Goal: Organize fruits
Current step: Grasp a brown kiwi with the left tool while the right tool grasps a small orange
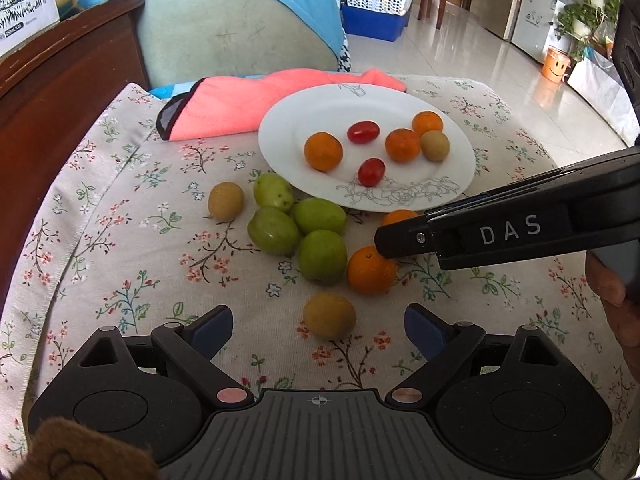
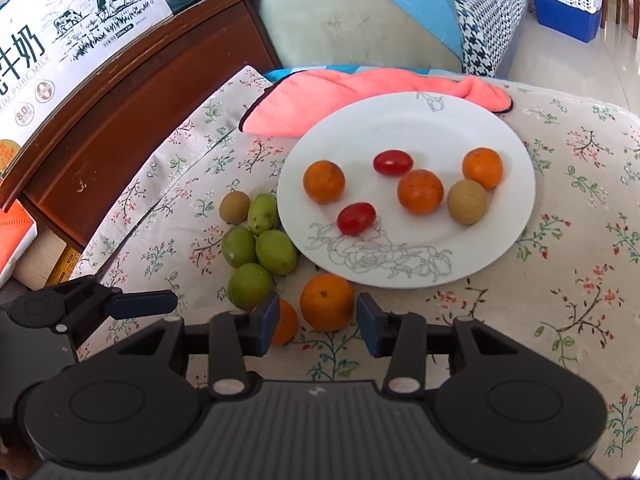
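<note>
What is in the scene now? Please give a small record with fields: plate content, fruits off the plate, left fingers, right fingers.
plate content: white plate holds three oranges, two red tomatoes, one brown fruit
fruits off the plate: four green fruits, two oranges, two brown fruits
left fingers: left gripper open around a brown fruit
right fingers: right gripper open around an orange

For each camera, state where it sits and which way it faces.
Left wrist: sits on the left gripper, faces forward and down over the tablecloth at the plate; its open fingers flank a brown fruit; the right gripper and a hand enter from the right.
Right wrist: sits on the right gripper, faces forward and down at the plate; its fingers frame an orange, not touching; the left gripper's finger shows at left.
Shared: plate, green fruits, pink cloth.
</note>
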The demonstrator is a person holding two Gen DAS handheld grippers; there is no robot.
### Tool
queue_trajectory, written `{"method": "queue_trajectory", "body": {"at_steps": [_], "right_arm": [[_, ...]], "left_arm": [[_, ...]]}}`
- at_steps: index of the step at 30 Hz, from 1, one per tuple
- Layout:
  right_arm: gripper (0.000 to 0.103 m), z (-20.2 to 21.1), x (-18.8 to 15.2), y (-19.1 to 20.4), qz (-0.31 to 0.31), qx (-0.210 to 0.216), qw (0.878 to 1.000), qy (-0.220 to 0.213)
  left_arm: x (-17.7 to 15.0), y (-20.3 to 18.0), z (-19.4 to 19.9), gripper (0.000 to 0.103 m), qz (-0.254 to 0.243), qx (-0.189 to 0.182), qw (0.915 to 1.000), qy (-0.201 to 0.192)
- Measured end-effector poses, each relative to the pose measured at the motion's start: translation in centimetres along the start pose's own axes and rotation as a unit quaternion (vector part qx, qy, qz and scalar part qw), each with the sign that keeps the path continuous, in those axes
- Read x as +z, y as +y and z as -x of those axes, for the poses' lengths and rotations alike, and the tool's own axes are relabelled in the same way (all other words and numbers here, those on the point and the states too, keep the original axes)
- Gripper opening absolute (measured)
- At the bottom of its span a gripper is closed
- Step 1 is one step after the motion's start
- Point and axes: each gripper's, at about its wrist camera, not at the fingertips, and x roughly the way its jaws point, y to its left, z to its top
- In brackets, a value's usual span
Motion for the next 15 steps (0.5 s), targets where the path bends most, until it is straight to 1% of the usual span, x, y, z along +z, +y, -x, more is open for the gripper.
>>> {"method": "queue_trajectory", "body": {"at_steps": [5,8,11,12,14,15], "right_arm": [[0.044,-0.1,0.2,-0.1,-0.011,-0.009,1.0,-0.003],[0.044,-0.3,0.3,-0.3,-0.019,-0.013,1.0,0.001],[0.043,-0.5,0.4,-0.5,-0.028,-0.012,1.0,0.002],[0.043,-0.6,0.4,-0.6,-0.034,-0.011,0.999,0.003],[0.043,-0.7,0.5,-0.8,-0.045,-0.012,0.999,0.004],[0.044,-0.8,0.5,-0.9,-0.05,-0.012,0.999,0.004]], "left_arm": [[0.1,-0.4,-0.1,0.092,-0.015,0.004,0.9998,-0.009],[-0.1,-0.9,-0.2,0.089,-0.031,0.009,0.9994,-0.011],[-0.2,-1.2,-0.5,0.08,-0.038,0.01,0.9992,-0.008],[-0.2,-1.2,-0.6,0.075,-0.039,0.009,0.9992,-0.006],[-0.3,-1.3,-0.7,0.072,-0.04,0.008,0.9991,-0.006],[-0.3,-1.2,-0.6,0.068,-0.04,0.005,0.9992,-0.008]]}}
